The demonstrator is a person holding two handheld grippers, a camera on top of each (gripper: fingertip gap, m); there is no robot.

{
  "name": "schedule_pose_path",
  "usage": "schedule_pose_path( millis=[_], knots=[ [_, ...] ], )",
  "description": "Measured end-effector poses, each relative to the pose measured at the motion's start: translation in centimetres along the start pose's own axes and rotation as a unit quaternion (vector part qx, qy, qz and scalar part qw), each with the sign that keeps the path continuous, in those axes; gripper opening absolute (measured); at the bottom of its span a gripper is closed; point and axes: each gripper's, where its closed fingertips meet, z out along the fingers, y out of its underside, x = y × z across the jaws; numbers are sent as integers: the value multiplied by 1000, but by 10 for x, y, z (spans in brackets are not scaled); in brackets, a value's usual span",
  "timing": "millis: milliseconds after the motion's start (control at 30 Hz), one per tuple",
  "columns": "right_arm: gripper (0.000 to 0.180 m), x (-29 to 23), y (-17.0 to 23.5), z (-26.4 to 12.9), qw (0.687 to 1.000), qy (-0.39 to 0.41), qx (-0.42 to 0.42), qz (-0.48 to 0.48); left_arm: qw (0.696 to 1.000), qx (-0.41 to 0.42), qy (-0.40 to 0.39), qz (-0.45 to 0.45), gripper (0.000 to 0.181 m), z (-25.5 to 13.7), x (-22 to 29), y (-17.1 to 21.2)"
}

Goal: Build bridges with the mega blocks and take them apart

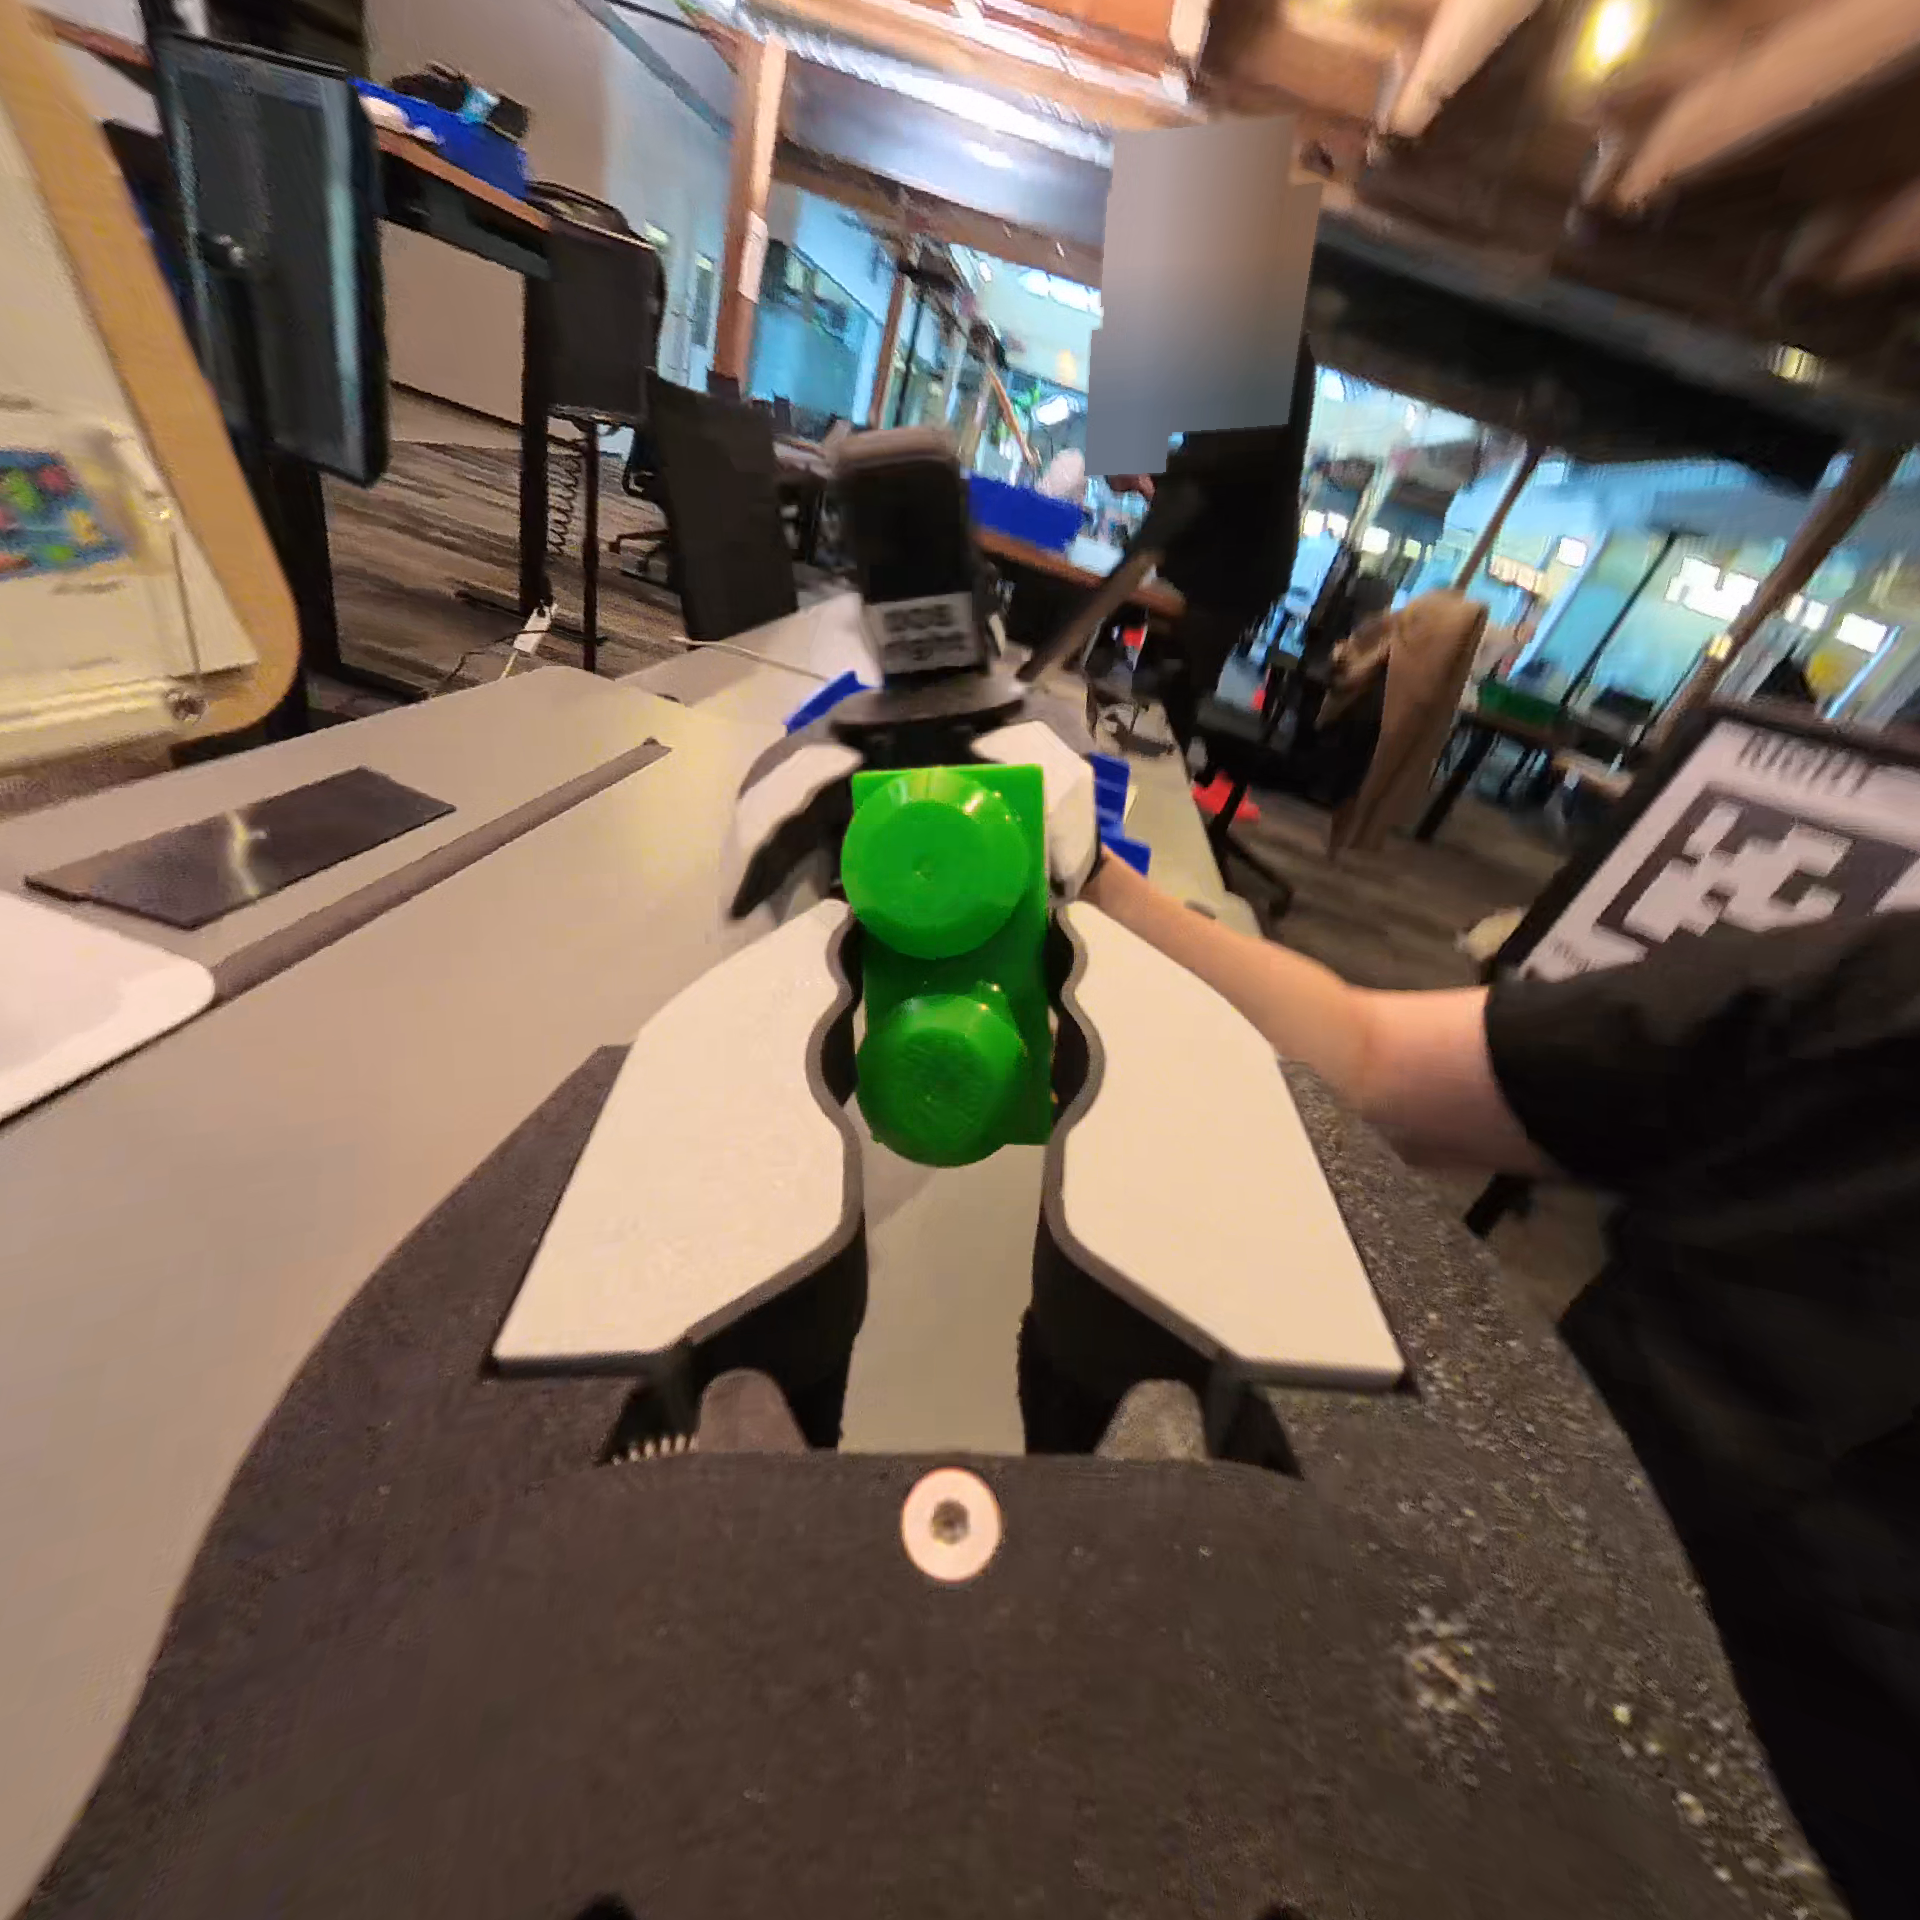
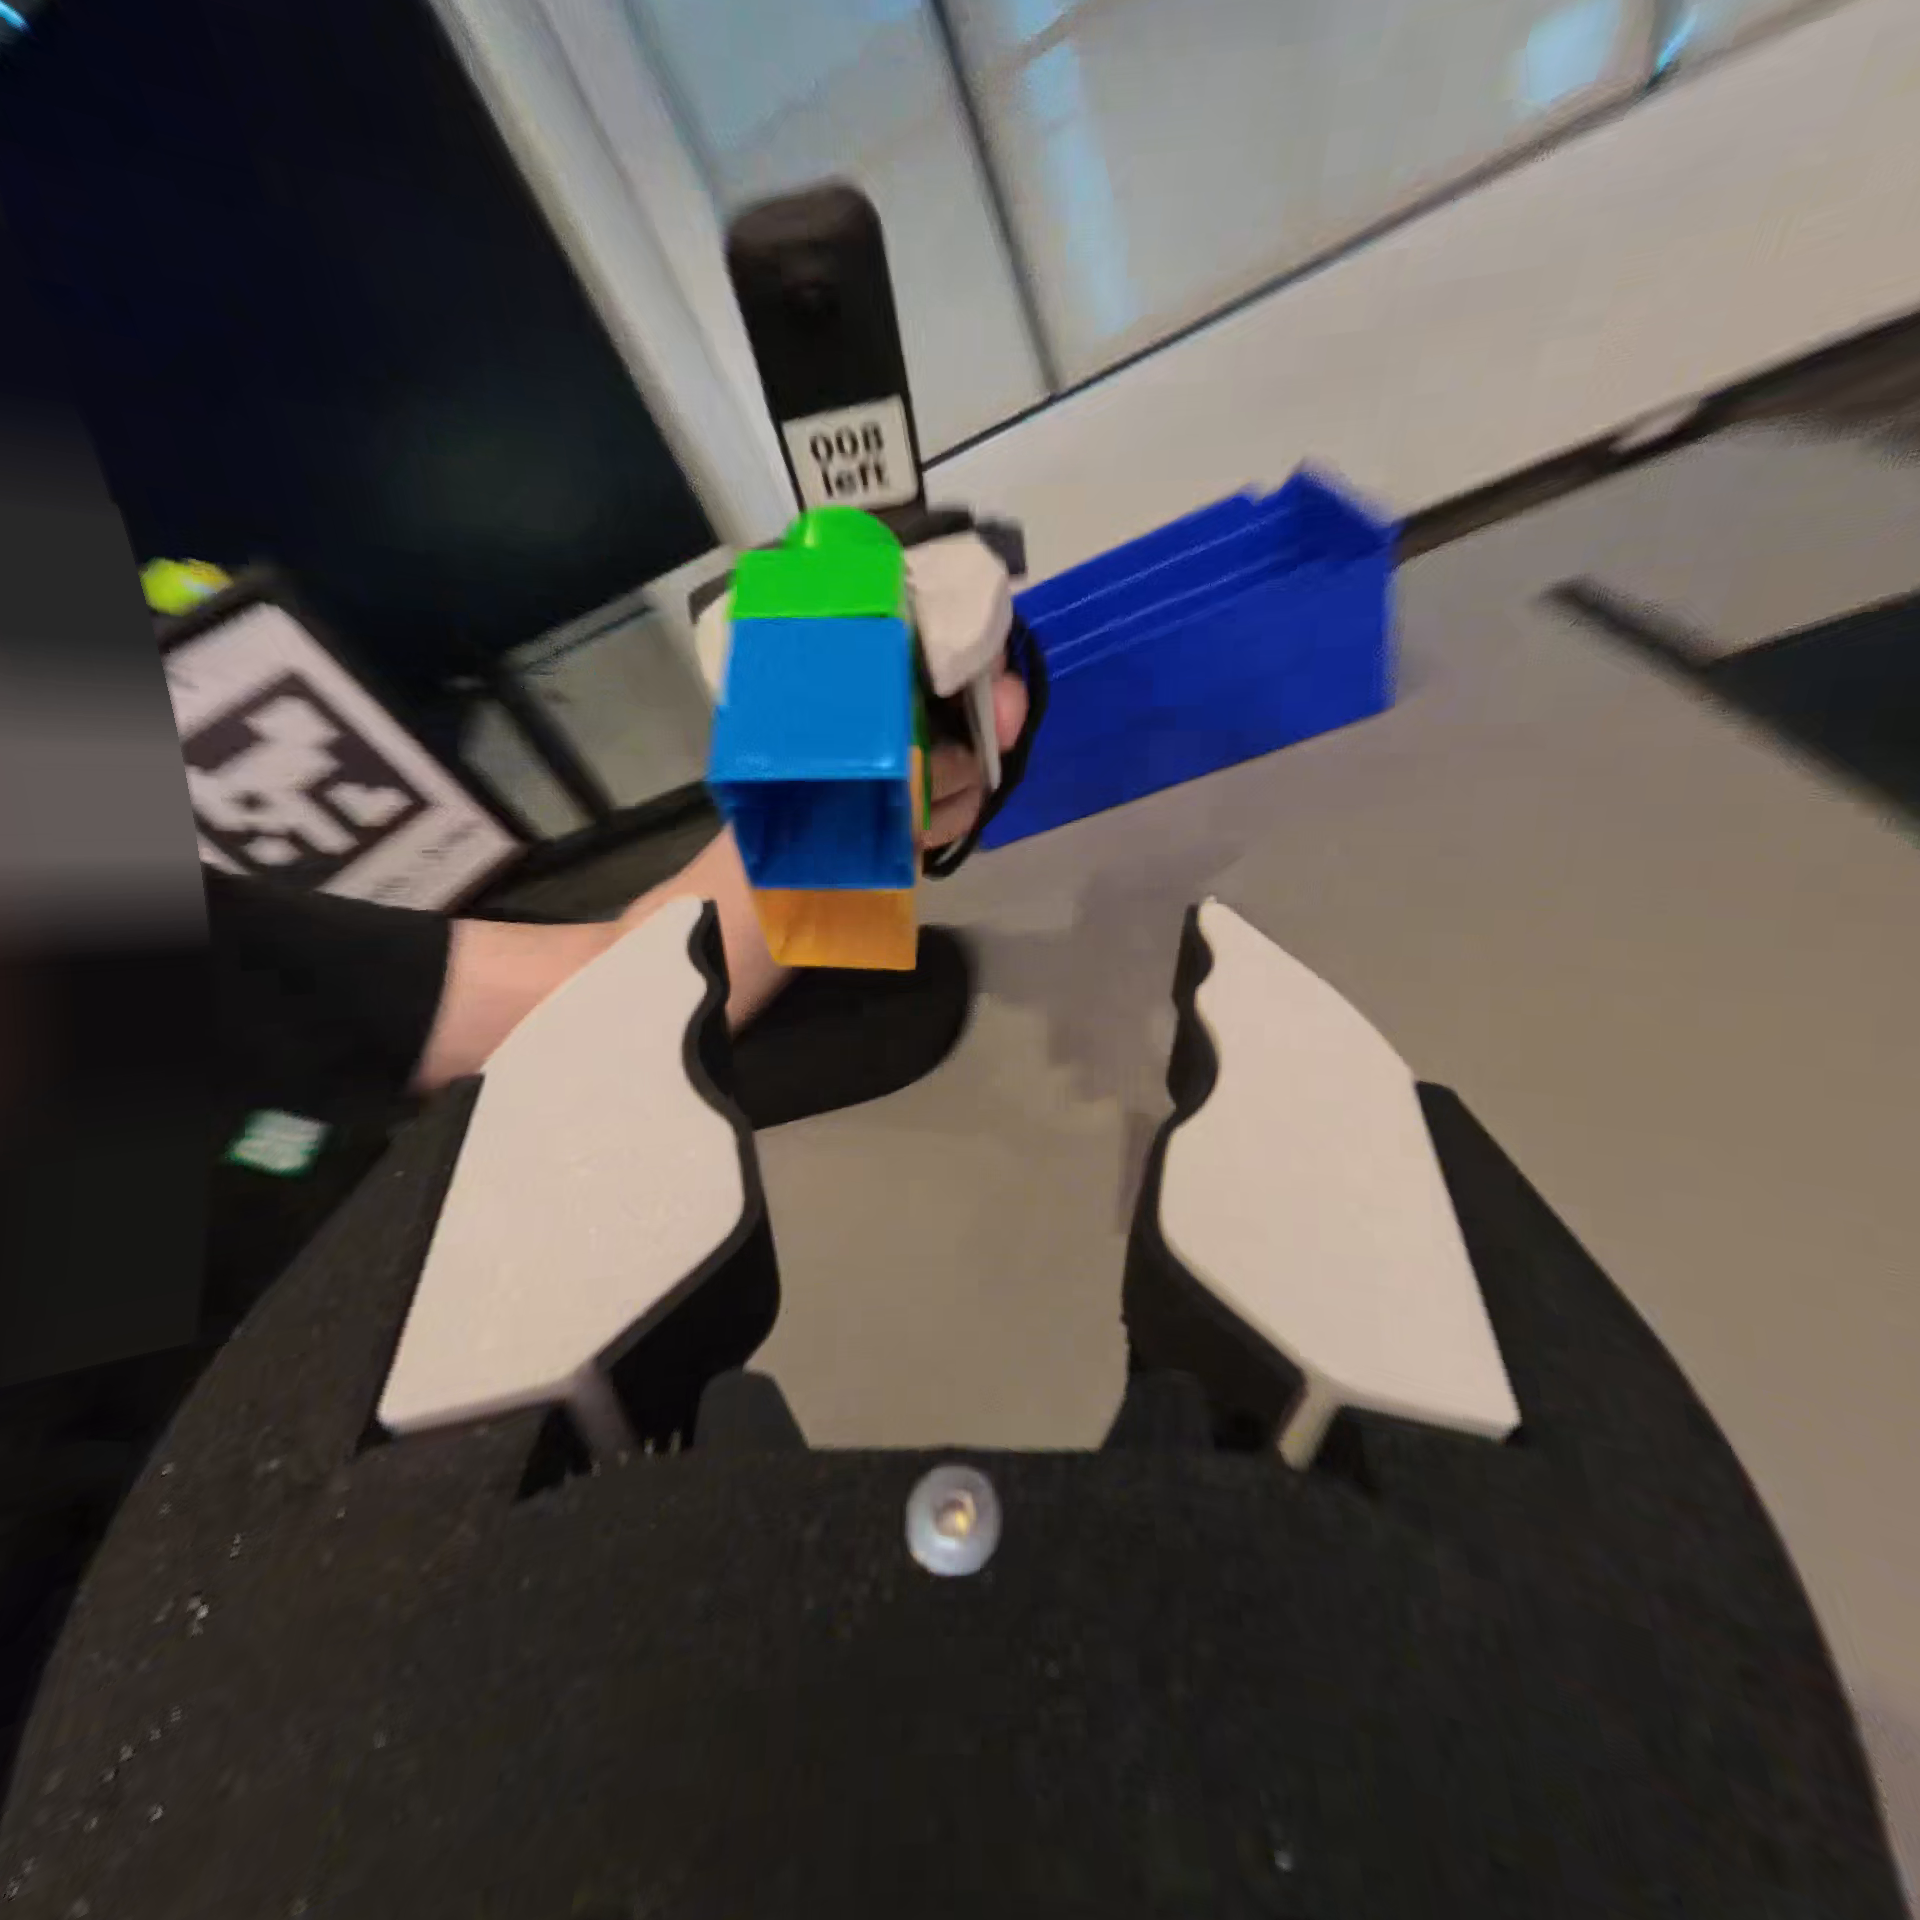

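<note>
Left gripper: fingers clamped on a green block, studs facing the camera, held above the grey table. In the right wrist view the green block tops a blue block and an orange block (one joined stack). Right gripper: fingers spread apart, holding nothing, near the stack. A blue bin lies behind.

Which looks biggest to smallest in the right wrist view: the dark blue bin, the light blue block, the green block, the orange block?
1. dark blue bin
2. light blue block
3. green block
4. orange block

The green and orange blocks are partly hidden, so their order is unsure.
</note>
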Motion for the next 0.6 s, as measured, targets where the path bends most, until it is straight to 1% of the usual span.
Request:
schedule_pose_path(
  millis=[33, 100, 233, 267, 367, 400, 433, 533, 600],
  knots=[
    [77, -2, -9, -6, 999, 17, 17, -32, 1000, 10, 1, -22, 33, -1, -4, -1],
    [71, -8, -17, -10, 997, 32, 27, -57, 999, 15, -3, -48, 33, -1, -11, 1],
    [69, -7, -7, 2, 997, 54, 1, -61, 998, 15, -4, -58, 33, 6, -12, 6],
    [69, -8, -5, 6, 997, 47, -1, -54, 998, 14, 2, -56, 33, 7, -10, 6],
    [60, -14, -3, 13, 1000, -2, 13, -14, 998, 11, 6, -54, 34, 11, -7, 8],
    [54, -16, -3, 14, 1000, -14, 17, -9, 998, 9, 7, -54, 34, 12, -6, 9],
    [40, -18, -3, 15, 999, -25, 19, -10, 998, 4, 7, -55, 34, 13, -6, 11],
    [37, -18, -7, 13, 999, -26, 40, -6, 998, 3, 8, -58, 33, 15, -7, 13],
    [36, -17, -6, 13, 999, -25, 36, 1, 998, -3, 5, -58, 33, 16, -7, 14]
  ],
)
